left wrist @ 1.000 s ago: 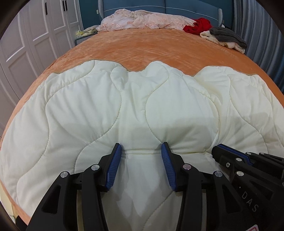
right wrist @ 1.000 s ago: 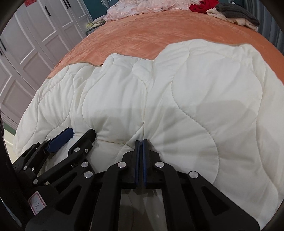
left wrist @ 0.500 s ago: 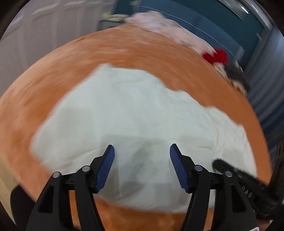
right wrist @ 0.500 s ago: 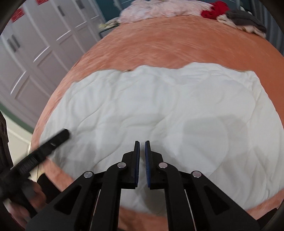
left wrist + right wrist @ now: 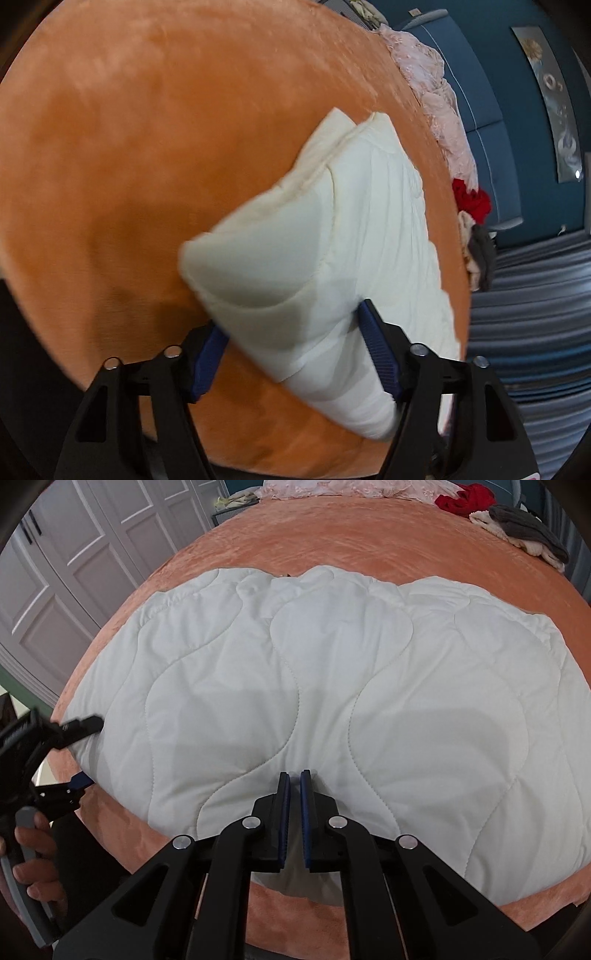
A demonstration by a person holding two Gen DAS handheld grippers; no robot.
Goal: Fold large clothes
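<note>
1. Since the earlier frame, the left gripper (image 5: 291, 345) has swung to the quilt's (image 5: 332, 709) left end, its jaws opening around the folded corner.
2. Mid-frame, the quilt lies folded on the orange bedspread (image 5: 369, 550).
3. Lower centre, the right gripper (image 5: 294, 805) is nearly closed, holding nothing.

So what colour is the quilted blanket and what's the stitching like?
Cream white quilted blanket with wavy stitched lines, clearest in the right wrist view.
</note>
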